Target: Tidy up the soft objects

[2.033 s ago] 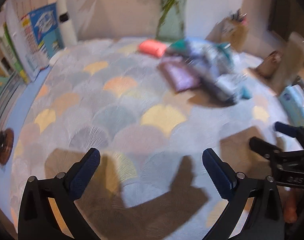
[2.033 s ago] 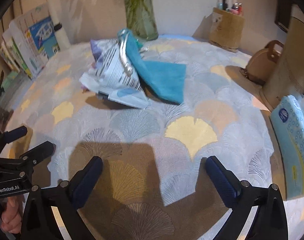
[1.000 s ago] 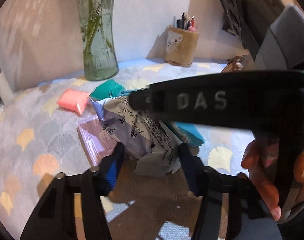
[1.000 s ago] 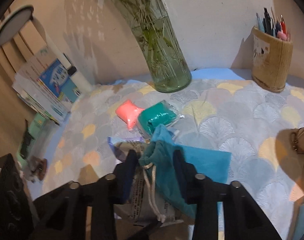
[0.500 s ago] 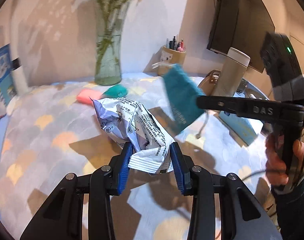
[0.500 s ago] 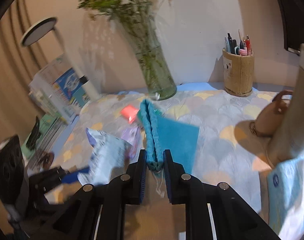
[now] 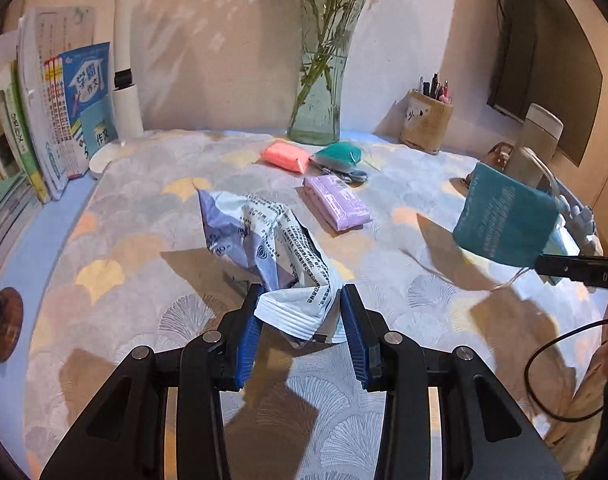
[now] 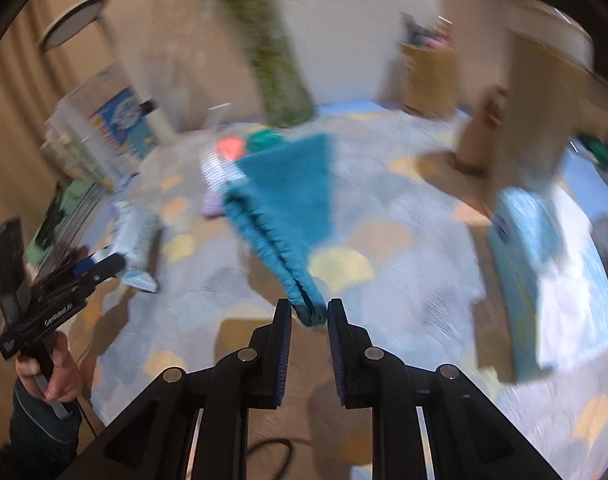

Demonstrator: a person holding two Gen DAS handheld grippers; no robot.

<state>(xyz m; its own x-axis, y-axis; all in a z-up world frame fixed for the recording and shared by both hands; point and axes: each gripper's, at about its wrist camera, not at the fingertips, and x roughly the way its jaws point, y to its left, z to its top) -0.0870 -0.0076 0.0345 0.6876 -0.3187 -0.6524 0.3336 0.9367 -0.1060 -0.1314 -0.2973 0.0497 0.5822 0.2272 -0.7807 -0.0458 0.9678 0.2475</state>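
My left gripper (image 7: 300,316) is shut on the near end of a crumpled white and purple printed packet (image 7: 264,248) that lies on the patterned cloth. My right gripper (image 8: 308,312) is shut on the gathered rim of a teal drawstring pouch (image 8: 292,192) and holds it in the air; the pouch also shows at the right of the left wrist view (image 7: 503,216). A pink soft pack (image 7: 284,155), a green soft pack (image 7: 337,155) and a lilac pack (image 7: 335,202) lie on the cloth farther back. The right wrist view is blurred.
A glass vase with stems (image 7: 317,92) stands at the back, a pen holder (image 7: 425,122) to its right. Books (image 7: 52,120) and a white lamp base (image 7: 126,108) stand at the left. A blue tissue pack (image 8: 523,248) and a beige cylinder (image 7: 533,140) are at the right.
My right gripper has carried the teal pouch off to the right, away from the packet. My left gripper has pulled the packet back, uncovering the lilac pack.
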